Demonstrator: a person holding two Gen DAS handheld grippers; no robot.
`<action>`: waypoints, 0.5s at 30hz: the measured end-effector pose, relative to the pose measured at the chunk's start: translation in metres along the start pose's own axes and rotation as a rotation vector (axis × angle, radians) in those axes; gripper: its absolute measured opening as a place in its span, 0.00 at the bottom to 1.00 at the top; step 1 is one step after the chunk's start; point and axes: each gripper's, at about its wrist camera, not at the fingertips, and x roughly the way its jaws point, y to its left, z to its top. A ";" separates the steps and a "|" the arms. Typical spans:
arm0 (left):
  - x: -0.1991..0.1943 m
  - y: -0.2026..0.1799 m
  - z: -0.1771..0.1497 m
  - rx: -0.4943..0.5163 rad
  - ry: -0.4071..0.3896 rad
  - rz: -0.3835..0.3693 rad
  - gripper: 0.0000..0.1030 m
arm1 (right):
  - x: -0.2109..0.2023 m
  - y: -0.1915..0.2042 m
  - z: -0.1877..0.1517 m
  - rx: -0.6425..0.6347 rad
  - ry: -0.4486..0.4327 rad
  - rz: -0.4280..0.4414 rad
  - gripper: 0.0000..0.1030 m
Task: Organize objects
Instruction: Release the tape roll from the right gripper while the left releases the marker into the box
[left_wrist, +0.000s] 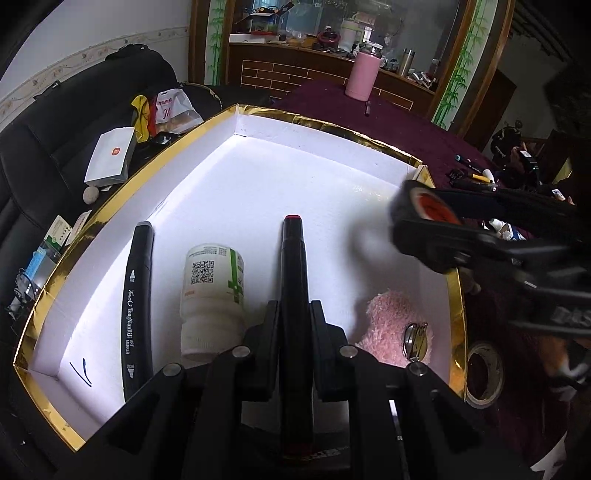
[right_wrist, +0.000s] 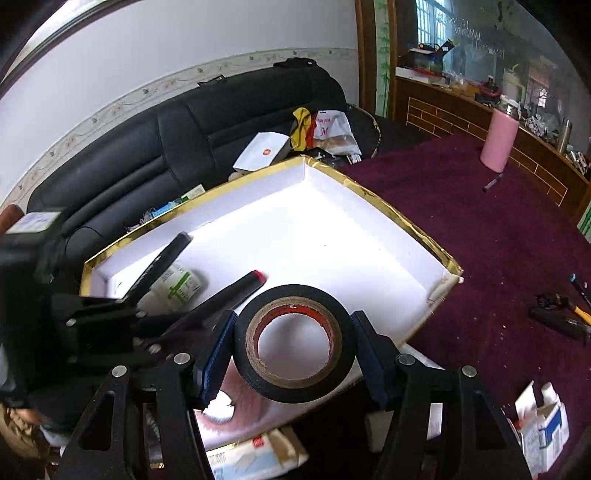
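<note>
Table (right_wrist: 480, 229), dark maroon cloth covering it, carrying: gold-rimmed white box (right_wrist: 399, 218); pink bottle (right_wrist: 499, 137) standing upright at far edge; tape roll (left_wrist: 484, 374) lying just beside the box; small cartons (right_wrist: 543, 428) sitting at near right.

Looking at a white wall (right_wrist: 166, 33) with a floral border, a black leather sofa (right_wrist: 155, 133) below it, a maroon table covering (right_wrist: 480, 236), and a wooden-framed mirror (left_wrist: 351, 26) reflecting window light.
</note>
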 end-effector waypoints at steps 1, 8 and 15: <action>0.000 0.000 0.000 -0.002 -0.001 -0.003 0.14 | 0.005 -0.001 0.001 0.001 0.008 -0.003 0.65; 0.000 0.002 -0.001 -0.006 -0.007 -0.014 0.14 | 0.028 -0.001 0.001 -0.008 0.054 -0.008 0.65; 0.001 0.004 0.002 0.016 -0.002 0.003 0.14 | 0.031 0.009 -0.003 -0.039 0.062 -0.007 0.65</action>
